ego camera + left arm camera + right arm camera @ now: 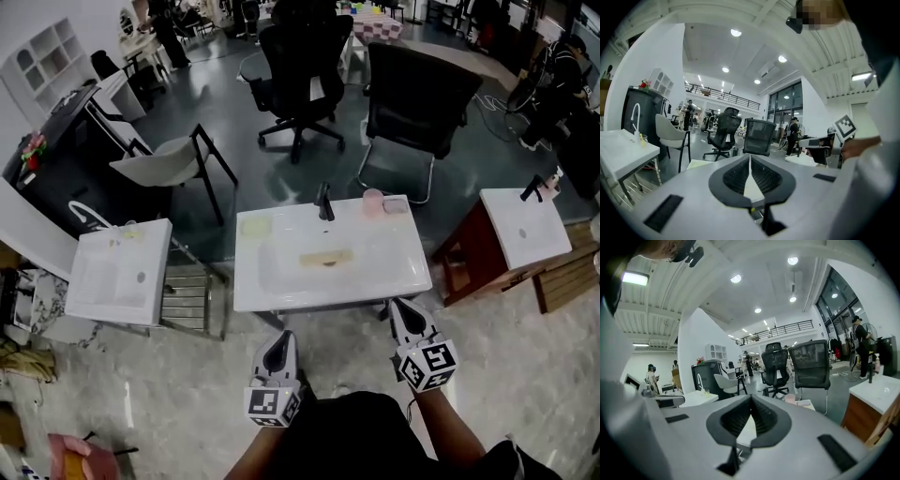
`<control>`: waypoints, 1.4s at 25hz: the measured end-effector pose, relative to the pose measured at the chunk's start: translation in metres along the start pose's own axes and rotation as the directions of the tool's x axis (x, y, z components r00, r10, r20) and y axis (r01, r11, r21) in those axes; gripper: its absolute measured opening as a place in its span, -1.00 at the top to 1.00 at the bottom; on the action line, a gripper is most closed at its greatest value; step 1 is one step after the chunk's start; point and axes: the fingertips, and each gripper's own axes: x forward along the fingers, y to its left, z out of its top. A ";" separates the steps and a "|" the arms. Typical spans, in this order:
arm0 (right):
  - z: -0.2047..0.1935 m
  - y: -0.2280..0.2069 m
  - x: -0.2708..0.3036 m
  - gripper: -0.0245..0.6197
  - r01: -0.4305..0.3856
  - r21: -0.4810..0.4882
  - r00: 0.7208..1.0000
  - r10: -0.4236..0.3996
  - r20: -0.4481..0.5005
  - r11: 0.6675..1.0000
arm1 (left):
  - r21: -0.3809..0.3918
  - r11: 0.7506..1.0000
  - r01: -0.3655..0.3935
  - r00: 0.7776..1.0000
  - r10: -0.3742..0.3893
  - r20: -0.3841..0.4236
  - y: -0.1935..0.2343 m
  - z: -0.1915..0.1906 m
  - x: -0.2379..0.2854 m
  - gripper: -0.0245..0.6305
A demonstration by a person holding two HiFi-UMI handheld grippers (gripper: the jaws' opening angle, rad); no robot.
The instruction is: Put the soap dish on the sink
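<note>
Both hands wait at the six o'clock edge of the sink [328, 298]. What looks like the soap dish [255, 226] sits on the rim at eleven o'clock from the basin, so the job looks done. The left gripper [280, 337] and right gripper [399, 304] have their jaws fully closed, gripping nothing.

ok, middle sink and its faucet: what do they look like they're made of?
middle sink: white, smooth, softly glossy; looks like glazed ceramic, though cast resin would look the same. faucet: matte black with no glare, probably coated metal; too small to be sure.
</note>
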 end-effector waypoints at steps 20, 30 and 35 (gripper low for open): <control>-0.024 0.007 -0.035 0.93 0.018 -0.066 0.999 -0.020 -0.028 0.998 | 0.037 0.999 -0.007 1.000 0.006 0.012 -0.034 -0.006 -0.036 0.87; -0.027 0.022 -0.011 0.93 -0.001 -0.080 0.999 -0.003 -0.049 0.997 | 0.027 0.999 -0.022 0.999 0.021 0.036 -0.005 0.005 -0.025 0.87; -0.025 0.036 0.010 0.93 -0.011 -0.078 0.999 0.008 -0.047 0.997 | -0.002 1.000 -0.024 0.999 0.024 0.043 0.022 0.013 -0.017 0.87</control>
